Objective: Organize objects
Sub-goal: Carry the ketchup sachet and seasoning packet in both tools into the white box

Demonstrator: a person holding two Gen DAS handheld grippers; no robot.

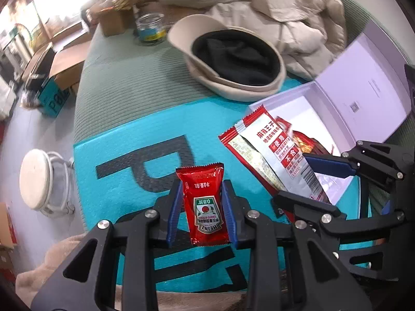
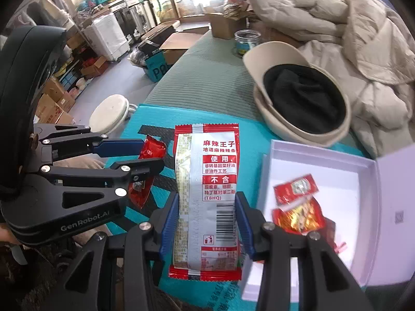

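Left wrist view: your left gripper (image 1: 202, 207) clamps a ketchup packet (image 1: 203, 204) — your right gripper (image 2: 207, 229) pinches a snack pack (image 2: 207, 197) beside the white box (image 2: 363, 171).

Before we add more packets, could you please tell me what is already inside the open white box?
Inside the white box lie a small red ketchup sachet and a red-and-gold snack packet. The right gripper's fingers cover the box's near corner, so anything there is hidden.
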